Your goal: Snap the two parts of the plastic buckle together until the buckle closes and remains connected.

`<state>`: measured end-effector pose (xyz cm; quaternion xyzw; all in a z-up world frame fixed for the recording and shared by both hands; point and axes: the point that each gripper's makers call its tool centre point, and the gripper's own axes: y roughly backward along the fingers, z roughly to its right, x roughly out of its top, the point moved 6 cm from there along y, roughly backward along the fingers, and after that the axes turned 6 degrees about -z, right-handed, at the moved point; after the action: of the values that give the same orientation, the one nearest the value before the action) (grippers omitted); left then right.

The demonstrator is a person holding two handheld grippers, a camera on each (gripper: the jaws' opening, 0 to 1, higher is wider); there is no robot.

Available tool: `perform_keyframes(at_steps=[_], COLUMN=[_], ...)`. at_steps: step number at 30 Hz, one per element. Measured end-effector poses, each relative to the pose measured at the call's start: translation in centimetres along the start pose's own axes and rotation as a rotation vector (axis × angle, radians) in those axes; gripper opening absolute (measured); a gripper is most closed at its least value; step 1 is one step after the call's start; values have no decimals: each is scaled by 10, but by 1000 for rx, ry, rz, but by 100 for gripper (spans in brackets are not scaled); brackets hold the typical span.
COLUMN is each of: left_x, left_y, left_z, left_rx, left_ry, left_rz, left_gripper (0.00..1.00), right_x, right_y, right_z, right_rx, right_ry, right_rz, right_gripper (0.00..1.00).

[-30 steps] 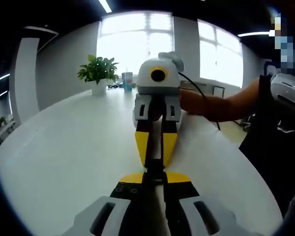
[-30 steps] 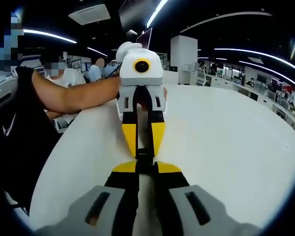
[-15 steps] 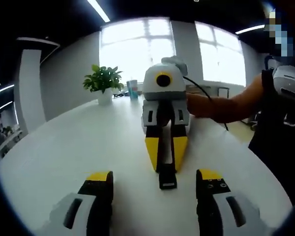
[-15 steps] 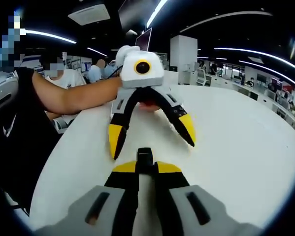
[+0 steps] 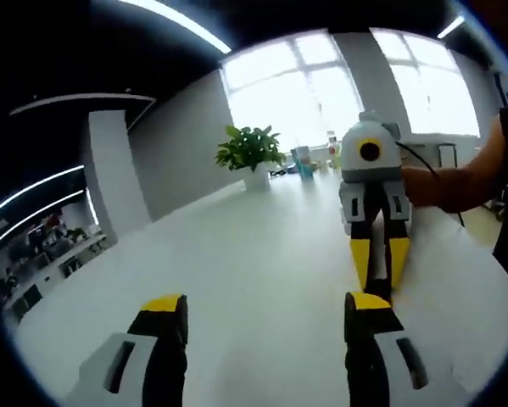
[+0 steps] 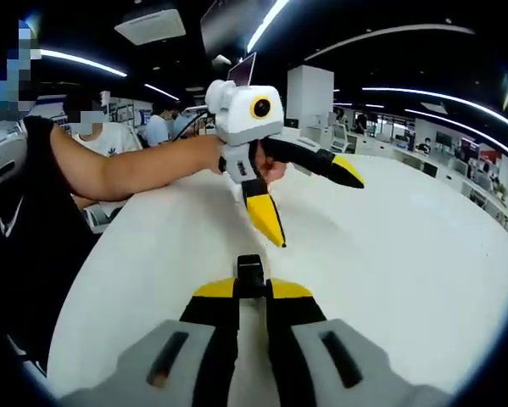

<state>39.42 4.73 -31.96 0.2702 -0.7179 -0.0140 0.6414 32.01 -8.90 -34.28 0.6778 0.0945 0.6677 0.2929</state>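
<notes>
In the right gripper view, the right tongs [image 6: 251,290] stand together, clamped on the black plastic buckle [image 6: 250,273], whose end projects just beyond the yellow tips above the white bench [image 6: 406,280]. Whether the two buckle parts are joined cannot be told from this view. Beyond the buckle, the left tongs [image 6: 313,202] are held by a hand [image 6: 266,163] clear of the bench surface, well apart from the buckle, with the jaws spread wide: one yellow tip points down toward the bench, the other points out to the side. The person's forearm [image 6: 126,170] extends from the left of the view to that hand. In the left gripper view, the left tongs [image 5: 266,309] stand apart with nothing between the jaws. The right tongs [image 5: 375,273] appear on the right side of that view, jaws together and tips lowered toward the bench, with a dark piece between them. A potted plant [image 5: 250,153] stands at the far end of the bench, before a bright window [image 5: 321,85].
</notes>
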Motion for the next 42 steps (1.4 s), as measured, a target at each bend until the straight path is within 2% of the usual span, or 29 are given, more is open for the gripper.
perform_keyframes(at_steps=[1,2,4,6,7,8,10,11,12,13,14,16,17,22,29,31,32,36,39,42], left_x=[3,4,8,10,11,13,13,11,10,9,5,0,-1,-3,-4,-5,-10,-12,-11,-10], left_y=[2,4,6,6,7,6,6,8,10,11,14,18,20,28,26,24,24,24,26,26], left_z=[-1,-4,-14,-16,-18,-22,-29,-34,-43,-47,-57,-66,-68,-71,-64,-64,-64,-66,-66,-65], left_rx=[-24,-37,25,22,22,46,87,113,178,206,253,296,304,313,304,304,307,315,322,318], left_ry=[35,24,-25,-8,-2,3,20,22,29,35,72,108,109,179,159,156,167,175,172,170], left_rz=[30,43,70,83,94,116,110,104,101,95,89,71,80,89,69,56,14,6,7,10], left_gripper=[79,77,79,82,87,93,99,99,99,99,99,99,99,99,99,99,99,99,99,99], right_x=[0,0,0,-1,-1,-1,2,3,5,5,6,8,9,13,14,13,12,11,10,10], right_y=[0,0,0,1,2,3,5,6,7,7,10,15,18,23,28,31,34,48,55,56], right_z=[0,0,2,5,6,8,6,6,7,7,11,13,14,20,28,36,39,58,64,66], right_rx=[0,-2,-13,-36,-43,-51,-31,-35,-47,-49,-68,-78,-87,-132,-188,-252,-272,-384,-424,-435], right_ry=[-1,-1,-3,-8,-10,-14,-28,-30,-35,-36,-49,-64,-69,-82,-105,-117,-129,-206,-225,-233], right_rz=[0,0,-1,-4,-4,-2,16,20,28,30,41,53,63,90,99,98,102,141,156,162], right_gripper=[9,9,9,9,9,9,9,9,9,9,9,9,9,9,9,9,9,9,9,9])
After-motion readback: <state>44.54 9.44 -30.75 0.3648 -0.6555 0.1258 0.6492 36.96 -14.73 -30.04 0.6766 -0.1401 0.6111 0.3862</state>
